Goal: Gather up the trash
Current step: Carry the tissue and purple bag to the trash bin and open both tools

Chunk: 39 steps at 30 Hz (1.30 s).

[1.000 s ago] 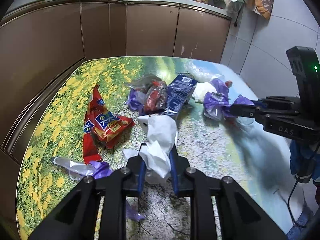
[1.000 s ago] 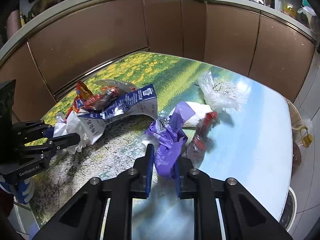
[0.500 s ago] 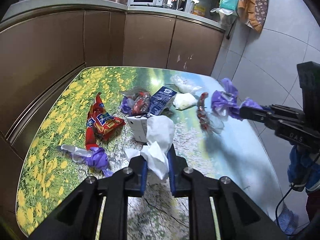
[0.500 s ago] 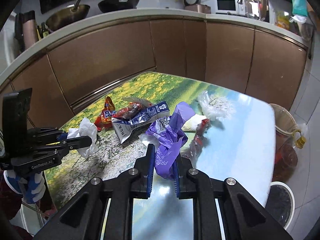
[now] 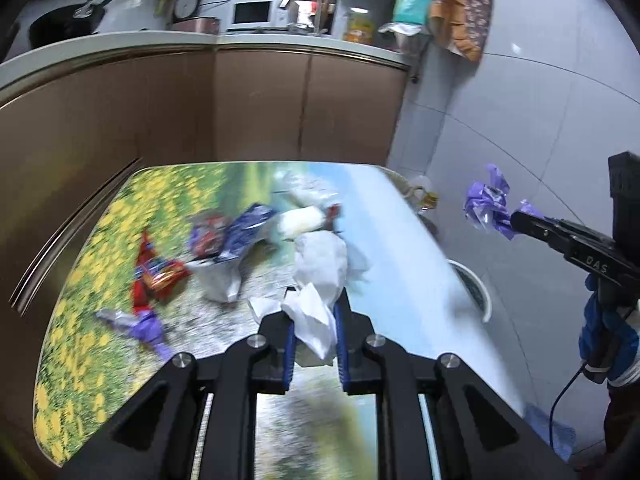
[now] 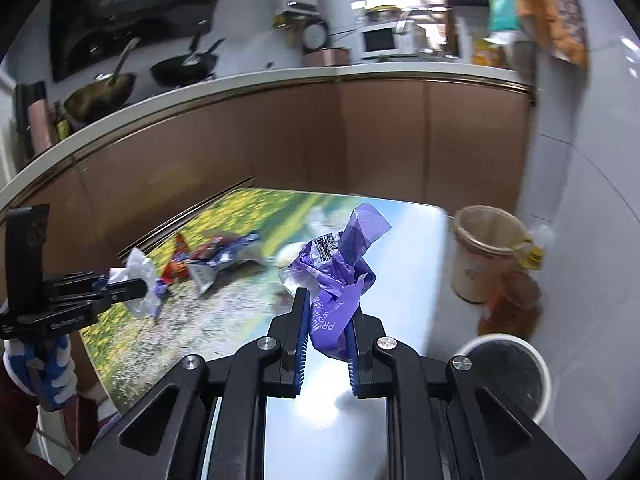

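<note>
Gripping purple "PRIVA…" wrapper, right tool

I see a glossy table printed with a yellow-flower meadow scene, its rounded far edge near brown cabinets. On it lie a red snack wrapper at left, a crumpled purple plastic scrap nearer me, a flattened blue-and-white carton mid-table, and a white plastic bag beyond it. The right part of the tabletop is bare.
</note>
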Available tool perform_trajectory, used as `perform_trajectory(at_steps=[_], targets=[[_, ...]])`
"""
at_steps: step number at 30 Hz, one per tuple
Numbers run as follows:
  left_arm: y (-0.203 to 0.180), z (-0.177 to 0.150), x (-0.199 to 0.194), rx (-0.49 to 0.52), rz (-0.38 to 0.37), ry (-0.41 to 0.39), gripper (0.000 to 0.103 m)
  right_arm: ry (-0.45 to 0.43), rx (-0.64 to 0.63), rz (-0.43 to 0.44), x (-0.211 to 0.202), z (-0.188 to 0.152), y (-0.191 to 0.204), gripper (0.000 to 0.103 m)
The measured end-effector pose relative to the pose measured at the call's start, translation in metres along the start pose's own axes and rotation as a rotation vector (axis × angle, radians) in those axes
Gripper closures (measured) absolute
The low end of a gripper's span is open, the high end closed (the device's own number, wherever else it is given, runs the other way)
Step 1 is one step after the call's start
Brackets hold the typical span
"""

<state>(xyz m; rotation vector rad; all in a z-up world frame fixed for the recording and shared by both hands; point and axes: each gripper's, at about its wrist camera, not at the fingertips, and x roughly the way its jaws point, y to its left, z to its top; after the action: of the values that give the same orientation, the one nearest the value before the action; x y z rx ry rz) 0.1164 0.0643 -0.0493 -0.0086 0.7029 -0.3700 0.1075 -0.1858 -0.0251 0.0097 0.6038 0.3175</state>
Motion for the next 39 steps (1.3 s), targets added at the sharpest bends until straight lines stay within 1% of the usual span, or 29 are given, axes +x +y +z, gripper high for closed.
perform_trajectory(at_steps=[5, 10, 13, 17, 19, 20, 23, 25, 29, 31, 34, 37, 38, 39], targets=[[-0.051, 0.017, 0.020, 0.067, -0.077, 0.017, 0.088, -0.006, 0.116, -0.098, -0.018, -0.017, -0.053, 0.087], [-0.113, 0.039, 0.065, 0.140, -0.174, 0.060, 0.088, 0.015, 0.214, -0.184, -0.013, -0.033, -0.096, 0.087], [-0.152, 0.054, 0.100, 0.177, -0.231, 0.098, 0.088, 0.041, 0.250, -0.226, -0.003, -0.042, -0.117, 0.087], [-0.199, 0.067, 0.149, 0.200, -0.285, 0.154, 0.088, 0.080, 0.303, -0.287, 0.013, -0.059, -0.148, 0.087], [-0.216, 0.072, 0.173, 0.199, -0.308, 0.188, 0.088, 0.101, 0.331, -0.315, 0.020, -0.070, -0.166, 0.087], [-0.229, 0.075, 0.191, 0.197, -0.319, 0.214, 0.088, 0.113, 0.342, -0.332, 0.025, -0.074, -0.174, 0.086], [-0.254, 0.076, 0.231, 0.182, -0.345, 0.272, 0.088, 0.139, 0.379, -0.358, 0.039, -0.084, -0.197, 0.086], [-0.267, 0.077, 0.253, 0.170, -0.350, 0.304, 0.088, 0.159, 0.399, -0.382, 0.049, -0.092, -0.214, 0.086], [-0.287, 0.072, 0.292, 0.159, -0.335, 0.357, 0.087, 0.186, 0.449, -0.406, 0.064, -0.106, -0.241, 0.085], [-0.290, 0.071, 0.303, 0.154, -0.322, 0.367, 0.086, 0.196, 0.472, -0.415, 0.071, -0.112, -0.254, 0.083], [-0.297, 0.070, 0.318, 0.144, -0.313, 0.389, 0.085, 0.216, 0.479, -0.428, 0.082, -0.119, -0.263, 0.082], [-0.302, 0.068, 0.331, 0.130, -0.314, 0.412, 0.079, 0.238, 0.470, -0.448, 0.092, -0.122, -0.268, 0.081], [-0.300, 0.066, 0.335, 0.124, -0.319, 0.422, 0.073, 0.244, 0.470, -0.453, 0.097, -0.122, -0.271, 0.077], [-0.301, 0.065, 0.339, 0.120, -0.318, 0.430, 0.064, 0.251, 0.471, -0.461, 0.100, -0.123, -0.272, 0.069]])
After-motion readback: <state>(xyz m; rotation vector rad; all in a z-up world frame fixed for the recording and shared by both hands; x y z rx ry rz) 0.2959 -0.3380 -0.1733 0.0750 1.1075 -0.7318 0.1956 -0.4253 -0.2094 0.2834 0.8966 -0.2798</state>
